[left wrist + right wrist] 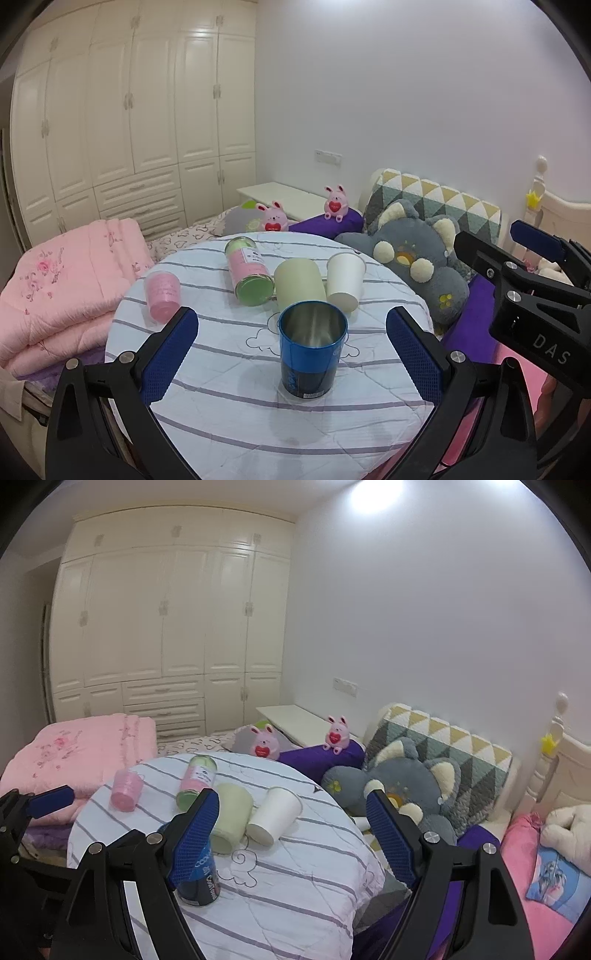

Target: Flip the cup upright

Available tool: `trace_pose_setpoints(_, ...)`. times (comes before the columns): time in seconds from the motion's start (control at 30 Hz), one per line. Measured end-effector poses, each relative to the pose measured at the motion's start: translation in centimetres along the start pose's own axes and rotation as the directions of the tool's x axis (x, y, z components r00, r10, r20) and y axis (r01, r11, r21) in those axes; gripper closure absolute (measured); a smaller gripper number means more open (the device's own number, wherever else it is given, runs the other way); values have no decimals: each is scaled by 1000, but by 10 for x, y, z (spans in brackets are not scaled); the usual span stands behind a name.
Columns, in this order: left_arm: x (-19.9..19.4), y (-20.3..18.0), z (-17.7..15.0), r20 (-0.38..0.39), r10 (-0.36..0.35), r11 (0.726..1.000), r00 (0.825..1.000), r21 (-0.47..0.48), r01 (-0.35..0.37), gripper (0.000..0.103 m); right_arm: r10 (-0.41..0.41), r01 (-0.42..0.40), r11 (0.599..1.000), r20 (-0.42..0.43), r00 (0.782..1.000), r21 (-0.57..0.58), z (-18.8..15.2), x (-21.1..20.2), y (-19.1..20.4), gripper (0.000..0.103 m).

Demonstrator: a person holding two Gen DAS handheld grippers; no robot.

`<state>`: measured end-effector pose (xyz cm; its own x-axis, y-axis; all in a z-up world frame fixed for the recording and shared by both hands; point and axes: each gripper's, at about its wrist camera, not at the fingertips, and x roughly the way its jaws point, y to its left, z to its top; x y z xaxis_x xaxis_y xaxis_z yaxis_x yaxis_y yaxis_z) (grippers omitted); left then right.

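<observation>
- Left wrist view: the left gripper [291, 350] is spread wide and holds nothing; the blue cup [312, 349] stands upright between its fingers, untouched, on the near part of the striped table [229, 417]. The right gripper [491, 240] sits at far right.
- Right wrist view: the right gripper [291, 834] gapes wide, empty; the blue cup [199, 878] stands behind its left finger. A white cup [275, 816] lies farther back.

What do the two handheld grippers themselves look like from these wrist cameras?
The left gripper has matte black, angular plastic arms with round silver bolts at the joints and two fingers faced with dimpled blue rubber pads. The right gripper is the same build: black frame, silver bolts, blue textured pads. From the left wrist camera, its black body carries grey "DAS" lettering. No cables or sleeves show.
</observation>
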<state>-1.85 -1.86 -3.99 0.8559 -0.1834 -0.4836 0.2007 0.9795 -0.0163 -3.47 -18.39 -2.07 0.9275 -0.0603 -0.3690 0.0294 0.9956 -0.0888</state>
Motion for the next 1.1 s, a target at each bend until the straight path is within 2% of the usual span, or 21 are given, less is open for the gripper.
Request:
trace_pose_setpoints(0.37, 0, -2, -1, 8, 9, 1000, 1000, 10, -9, 0, 13, -13, 1000, -17, 1000, 4, -3, 4, 0, 20)
trace_pose_setpoints(0.57, -4, -2, -3, 48, 55, 998, 997, 22, -56, 0, 15, -14, 1000, -23, 1000, 4, -4, 5, -1, 20)
trace_pose_setpoints(0.93, 0, -4, -4, 28, 65, 997, 997, 47, -66, 0, 23, -23, 1000, -48, 999, 5, -9, 9, 0, 20)
trace_pose_setpoints(1.1, 7, -1, -5, -10, 40, 999, 999, 32, -40, 0, 27, -27, 1000, -71, 997, 5, -10, 15, -1, 20)
